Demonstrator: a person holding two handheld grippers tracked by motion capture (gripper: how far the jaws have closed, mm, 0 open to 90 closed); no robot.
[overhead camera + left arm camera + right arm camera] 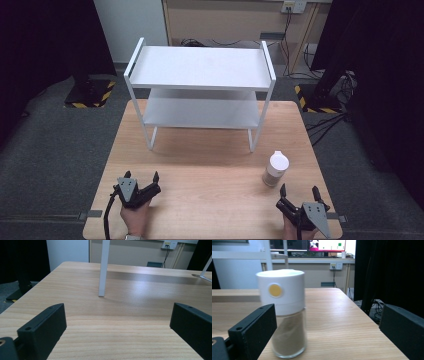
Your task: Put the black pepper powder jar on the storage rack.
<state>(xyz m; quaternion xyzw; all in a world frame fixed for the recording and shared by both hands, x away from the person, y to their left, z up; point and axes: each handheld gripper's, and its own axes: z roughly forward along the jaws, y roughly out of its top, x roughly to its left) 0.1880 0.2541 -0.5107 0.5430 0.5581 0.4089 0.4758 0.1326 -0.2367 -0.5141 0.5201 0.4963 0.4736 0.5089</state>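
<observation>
A clear jar [275, 169] with a white cap and light brown powder inside stands upright on the wooden table [200, 165], right of centre. In the right gripper view the jar [285, 315] rises just beyond the left jaw, a yellow dot on its cap. My right gripper [299, 191] is open near the front right corner, just behind and right of the jar, with nothing between its jaws. My left gripper [142, 176] is open at the front left, empty. In the left gripper view a white shelf leg [103, 268] stands ahead.
A white two-tier metal shelf rack [200, 70] stands on the far half of the table, both shelves bare. Bare wood lies between the rack and the grippers. Dark curtains, cables and a stand base with hazard stripes [87, 95] surround the table on the floor.
</observation>
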